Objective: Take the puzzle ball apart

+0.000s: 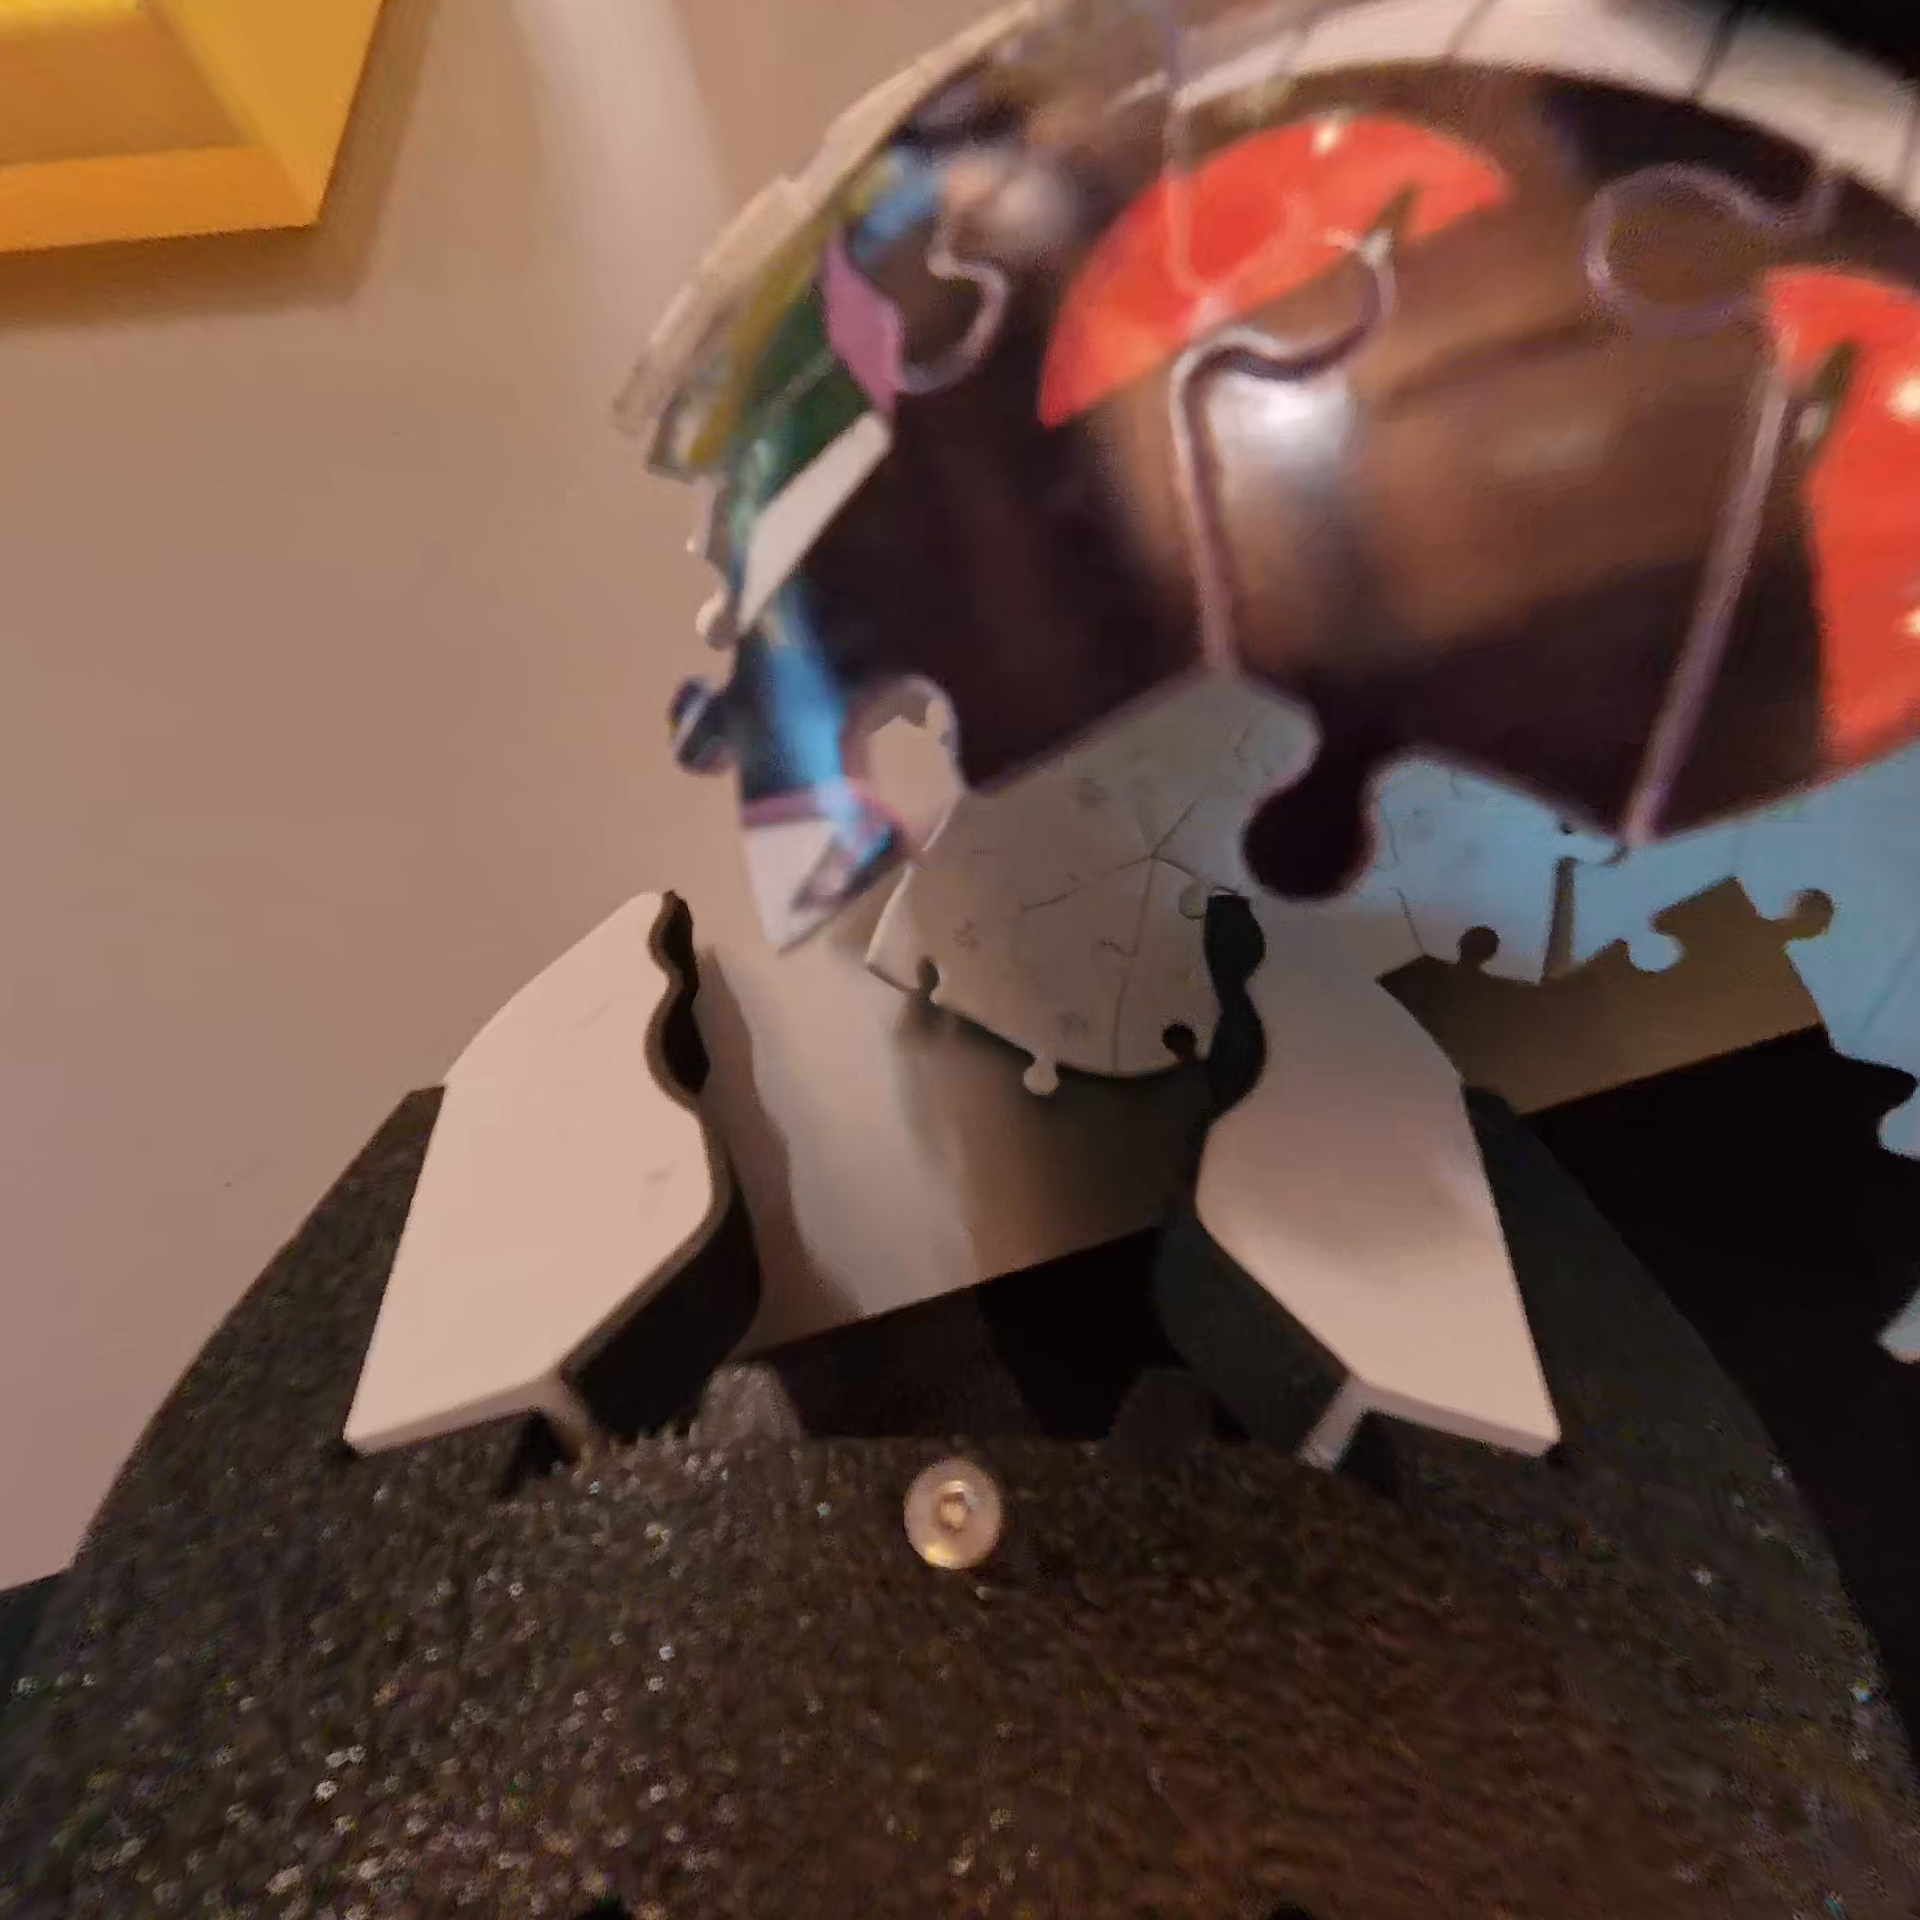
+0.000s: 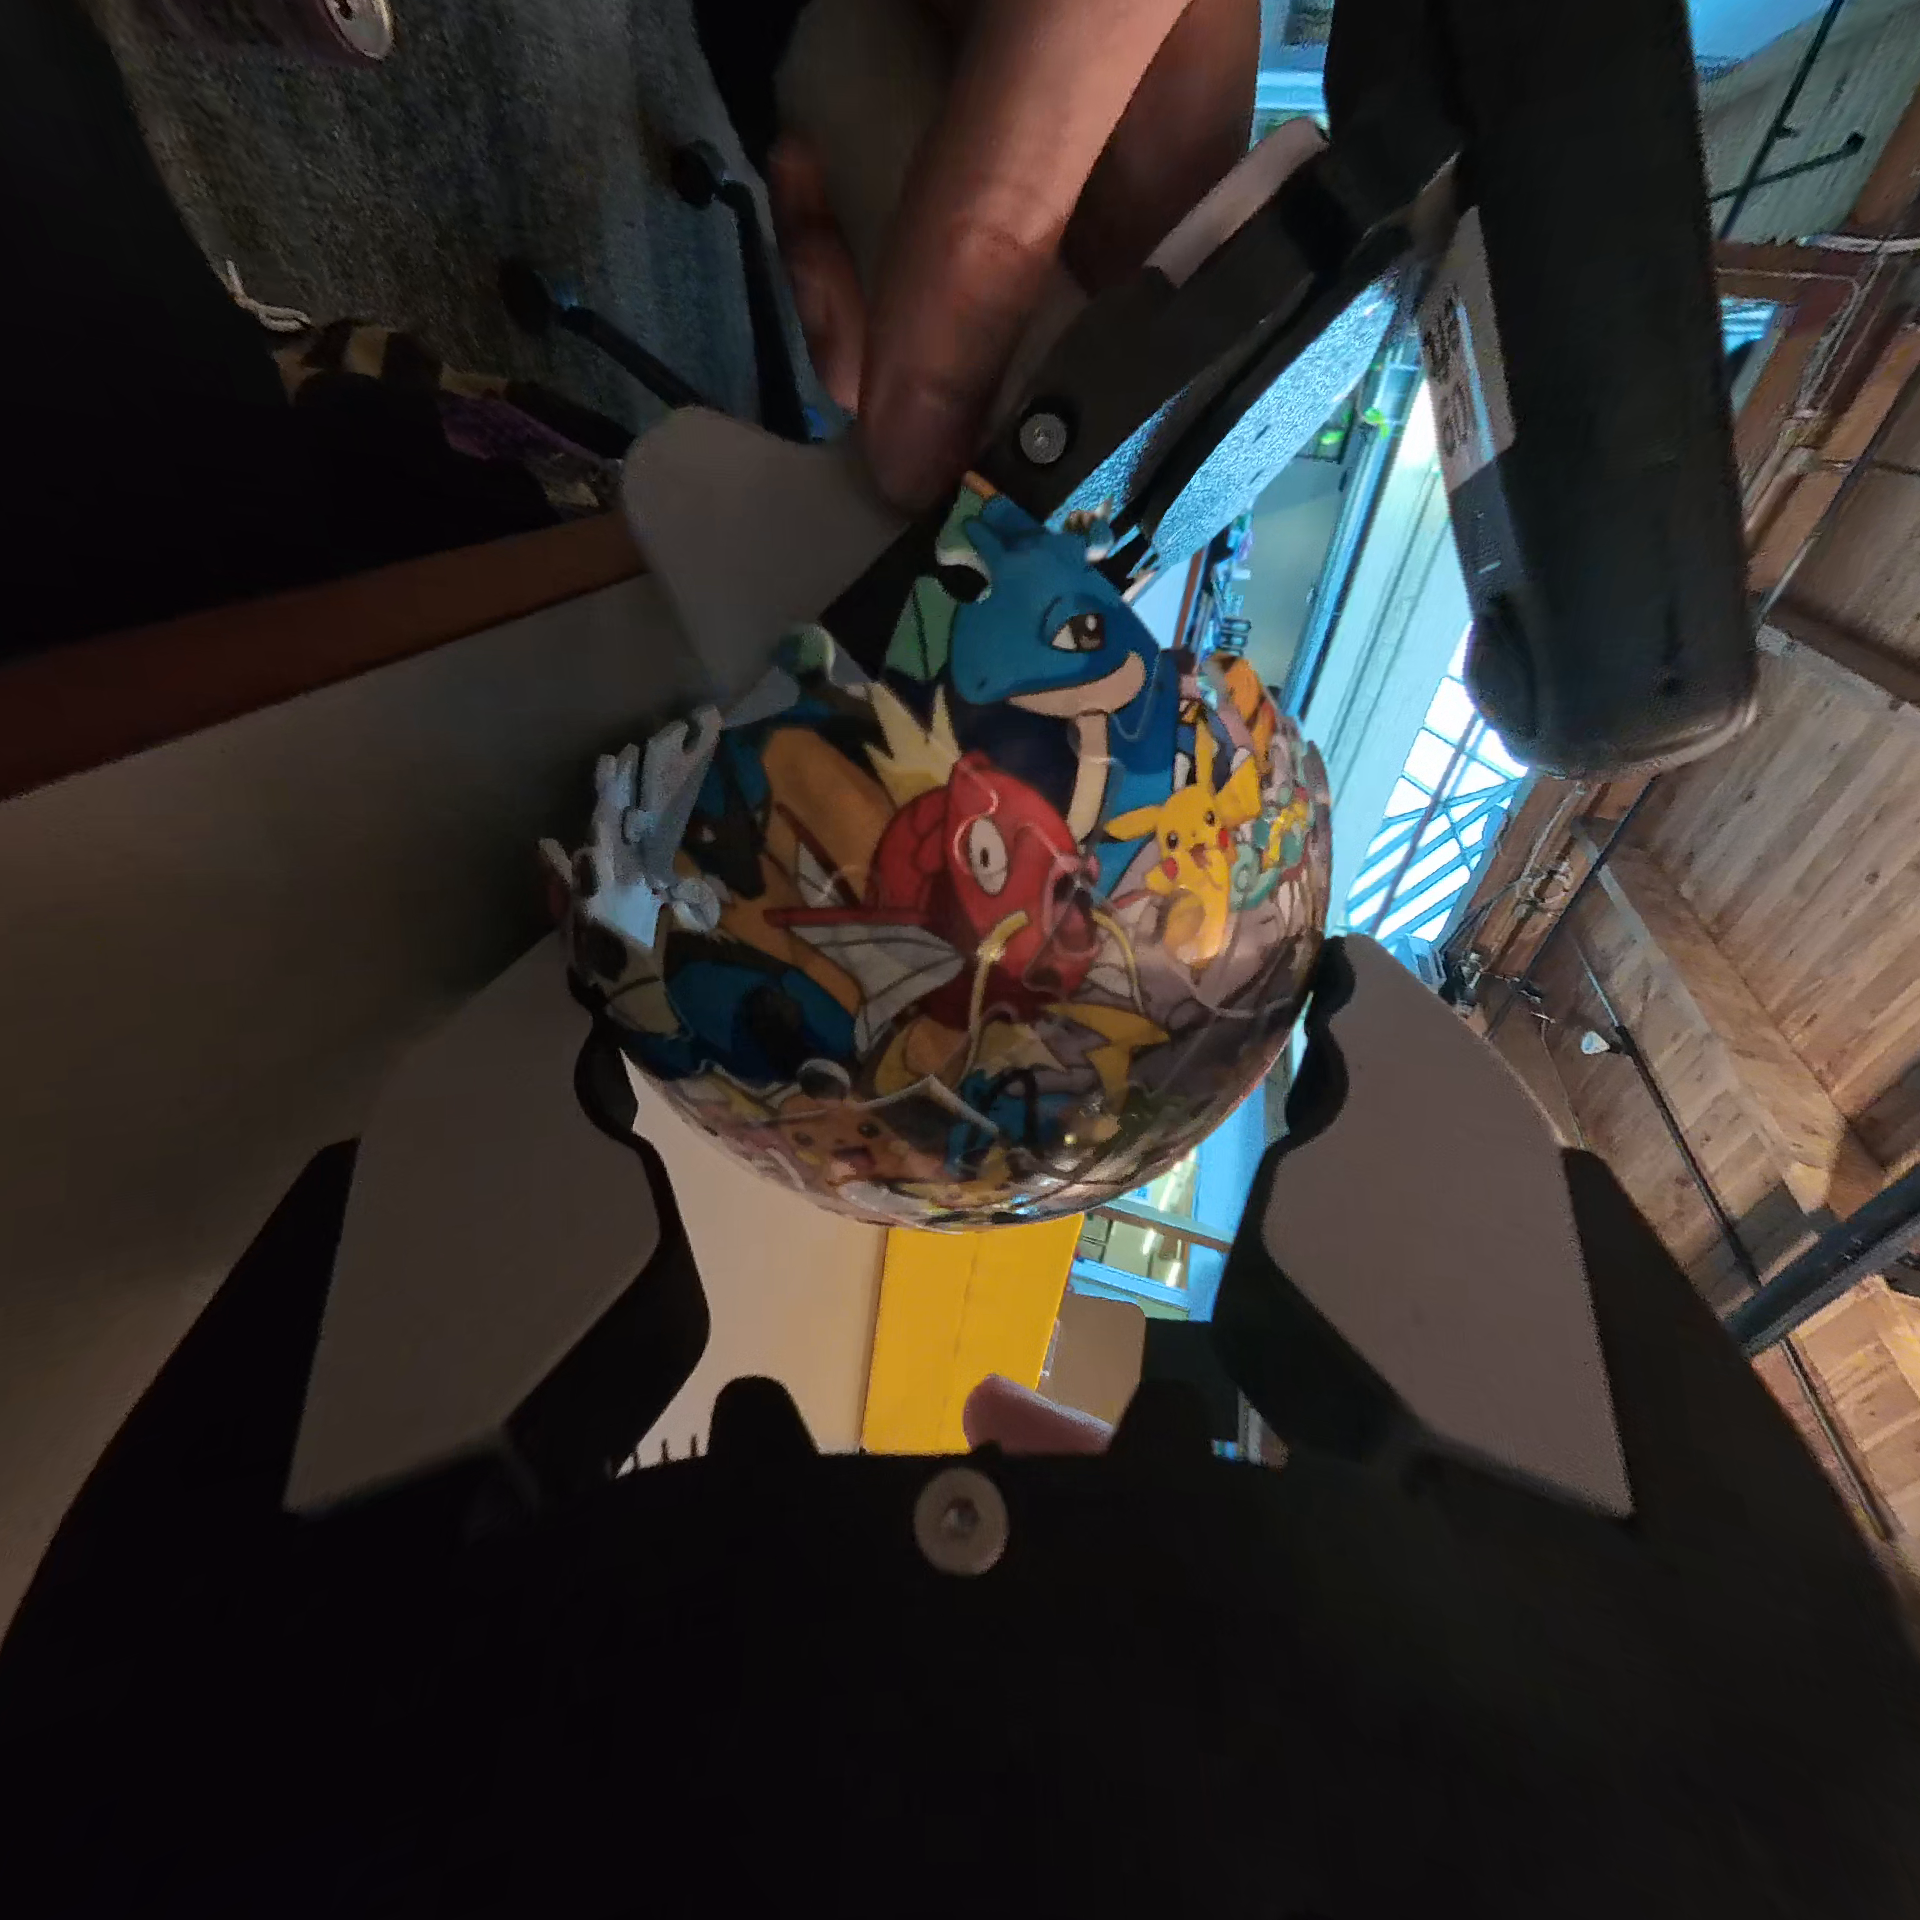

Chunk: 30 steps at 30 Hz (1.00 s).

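Your puzzle ball [image 2: 956,935] — a hollow shell of glossy curved plastic pieces printed with bright cartoon creatures, already missing a good part so that a jagged rim of tabs and notches shows at its left — is off the table, held up in the air between your two grippers. Expect it to be light and stiff piece by piece but weak at the seams; the glossy skin will likely slip under a pad, and a hard squeeze could pop several pieces at once. The open rim looks like the best place to take hold, where a single tab can be peeled away. Your right gripper [image 2: 956,1049] is spread wide and pinches the shell by its lower flanks, its pale fingers [image 2: 1434,1164] touching each side. Your left gripper [image 1: 966,997] comes in from the far side, tilted steeply; its jaws stand apart with the grey inner face of a curved piece [image 1: 1049,935] between them, right finger against that piece's edge, though the blur leaves it unclear whether it truly grips. A hand [image 2: 966,270] on the left gripper's handle sits just above the ball. Beyond lie the pale table [image 1: 312,727] and a yellow box [image 1: 177,114].
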Each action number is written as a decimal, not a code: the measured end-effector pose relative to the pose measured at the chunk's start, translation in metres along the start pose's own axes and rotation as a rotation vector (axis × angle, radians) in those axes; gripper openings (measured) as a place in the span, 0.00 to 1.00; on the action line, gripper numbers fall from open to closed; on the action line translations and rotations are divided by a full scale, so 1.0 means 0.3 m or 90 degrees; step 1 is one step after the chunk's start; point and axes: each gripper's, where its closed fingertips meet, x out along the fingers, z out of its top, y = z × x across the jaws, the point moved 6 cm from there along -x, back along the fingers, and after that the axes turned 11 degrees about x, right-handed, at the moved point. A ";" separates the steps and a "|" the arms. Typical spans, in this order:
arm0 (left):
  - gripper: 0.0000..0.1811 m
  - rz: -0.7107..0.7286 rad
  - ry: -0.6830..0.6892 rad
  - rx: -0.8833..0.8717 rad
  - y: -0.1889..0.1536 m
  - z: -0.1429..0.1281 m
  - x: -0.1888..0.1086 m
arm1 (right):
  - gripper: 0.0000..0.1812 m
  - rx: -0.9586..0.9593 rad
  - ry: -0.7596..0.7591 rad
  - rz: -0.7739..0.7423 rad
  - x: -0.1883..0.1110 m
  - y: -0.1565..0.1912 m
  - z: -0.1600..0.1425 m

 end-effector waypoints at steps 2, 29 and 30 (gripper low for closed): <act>0.53 -0.005 -0.002 0.005 -0.006 0.005 0.001 | 0.69 -0.001 0.002 -0.014 -0.005 0.003 0.000; 0.53 0.100 0.047 -0.113 0.074 -0.025 -0.012 | 0.69 -0.008 0.032 -0.023 -0.012 -0.002 0.006; 0.54 0.103 0.048 -0.117 0.072 -0.023 -0.009 | 0.69 -0.007 0.032 -0.023 -0.012 -0.002 0.005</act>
